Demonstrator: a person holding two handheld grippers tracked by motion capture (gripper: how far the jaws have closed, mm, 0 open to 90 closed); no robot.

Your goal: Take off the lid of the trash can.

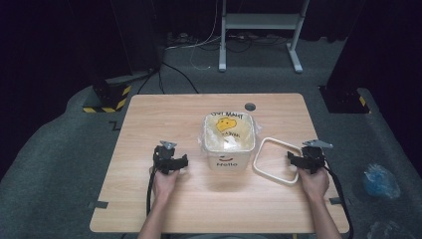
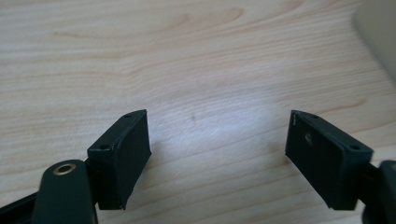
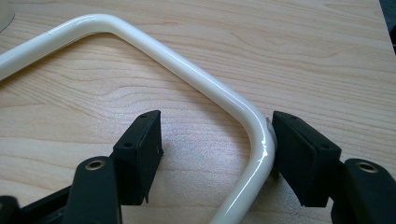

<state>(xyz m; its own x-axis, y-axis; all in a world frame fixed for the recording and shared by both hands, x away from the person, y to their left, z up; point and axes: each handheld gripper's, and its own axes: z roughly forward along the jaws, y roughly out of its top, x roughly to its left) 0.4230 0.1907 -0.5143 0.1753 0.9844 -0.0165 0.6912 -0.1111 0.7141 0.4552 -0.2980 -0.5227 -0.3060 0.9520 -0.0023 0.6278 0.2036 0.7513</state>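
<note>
A white tub (image 1: 229, 144) lined with a clear bag bearing a yellow print stands at the middle of the wooden table (image 1: 164, 114). To its right a cream rectangular ring (image 1: 278, 141) lies flat on the wood. My right gripper (image 1: 293, 159) is at the ring's right side. In the right gripper view its jaws stand open (image 3: 217, 135) around a rounded corner of the ring (image 3: 196, 74), with the right pad close beside the ring and the left pad well apart. My left gripper (image 1: 181, 162) rests left of the tub, open (image 2: 217, 140) over bare wood.
The tub's wall (image 2: 380, 32) edges into the left gripper view at top right. A round grommet (image 1: 250, 106) sits near the table's far edge. On the floor are a white stand (image 1: 259, 22), a striped black base (image 1: 107, 97) and a blue bag (image 1: 379, 180).
</note>
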